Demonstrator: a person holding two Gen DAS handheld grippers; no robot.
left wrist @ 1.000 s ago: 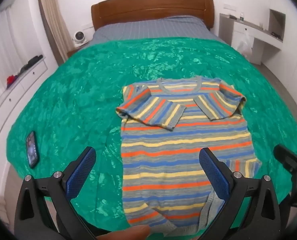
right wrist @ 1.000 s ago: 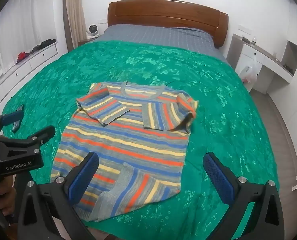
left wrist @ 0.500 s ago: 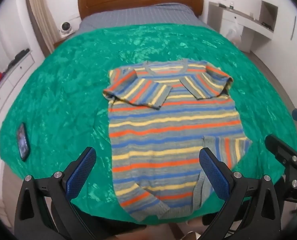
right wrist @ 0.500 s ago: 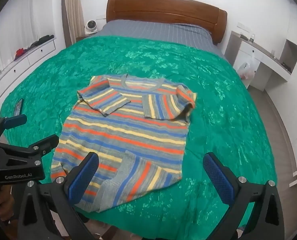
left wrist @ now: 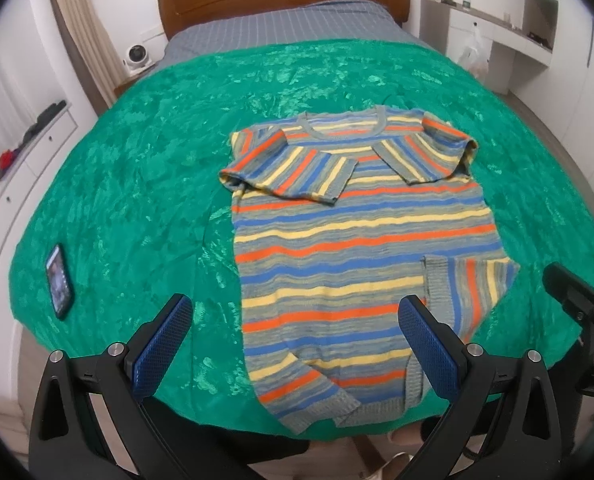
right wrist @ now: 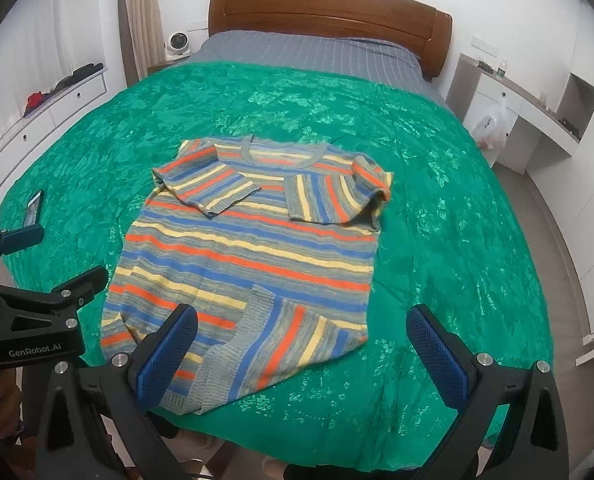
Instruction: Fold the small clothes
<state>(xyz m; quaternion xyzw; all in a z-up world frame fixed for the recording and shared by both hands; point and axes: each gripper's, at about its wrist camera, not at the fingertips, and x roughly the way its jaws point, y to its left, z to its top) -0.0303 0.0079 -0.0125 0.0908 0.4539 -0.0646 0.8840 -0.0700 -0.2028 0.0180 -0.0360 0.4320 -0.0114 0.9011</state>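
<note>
Here your left gripper (left wrist: 297, 340) was spread wide and held nothing, hovering over the near edge of the bed (left wrist: 145, 168). Your right gripper (right wrist: 303, 350) was just as wide and empty, near the same edge. The sweater (left wrist: 361, 240) lay flat on the green cover, collar far, both sleeves folded across the chest and its near right corner turned up. A phone (left wrist: 59, 280) lay well left of it.
</note>
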